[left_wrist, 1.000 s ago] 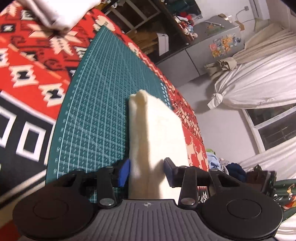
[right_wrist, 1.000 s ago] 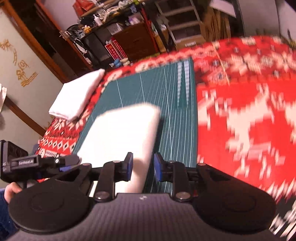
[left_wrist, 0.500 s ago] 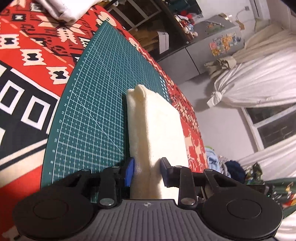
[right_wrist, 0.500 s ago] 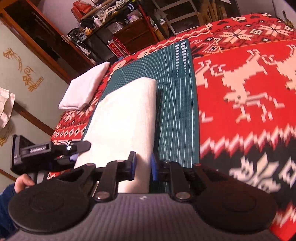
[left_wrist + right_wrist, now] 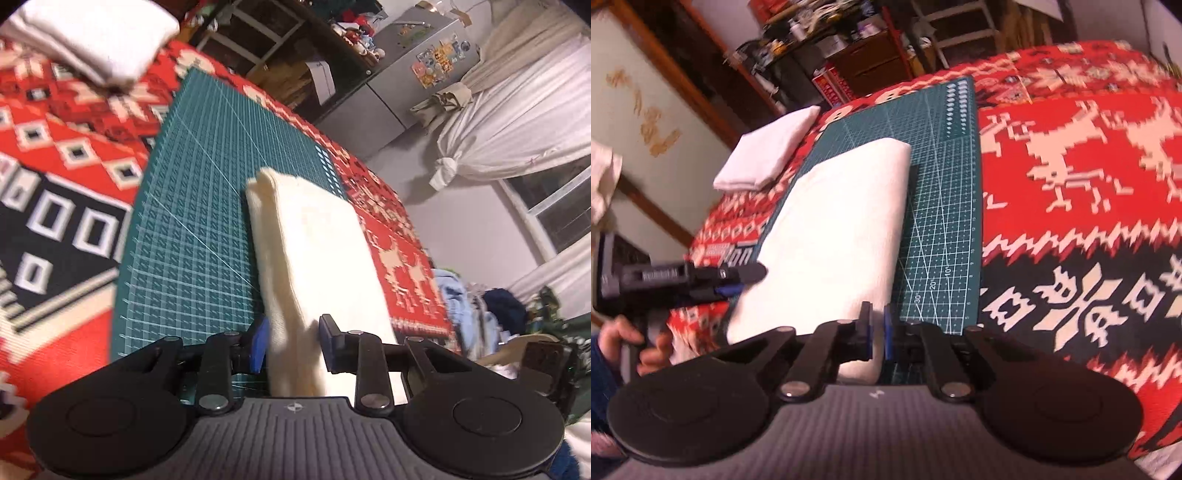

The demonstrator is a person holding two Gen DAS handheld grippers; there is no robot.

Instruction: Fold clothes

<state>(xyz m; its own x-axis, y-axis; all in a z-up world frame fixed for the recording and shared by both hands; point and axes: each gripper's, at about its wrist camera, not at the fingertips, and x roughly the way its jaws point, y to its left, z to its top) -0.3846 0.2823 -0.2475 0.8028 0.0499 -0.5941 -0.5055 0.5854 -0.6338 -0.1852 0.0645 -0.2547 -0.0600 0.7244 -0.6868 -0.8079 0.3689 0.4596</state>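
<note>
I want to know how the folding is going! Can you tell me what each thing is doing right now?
Cream garment: folded, lying on the mat, near edge gripped.
White cloth: folded, set aside on the blanket.
Green mat: flat on the blanket.
Left gripper: jaws pinching the garment's edge.
Right gripper: jaws nearly shut at the garment's corner; grip unclear.

Warm indoor light, fisheye-warped edges, slight motion blur.

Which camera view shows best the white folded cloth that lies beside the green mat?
The right wrist view: the white folded cloth shows whole there, on the red blanket. In the left wrist view it is blurred and cut by the edge.
</note>
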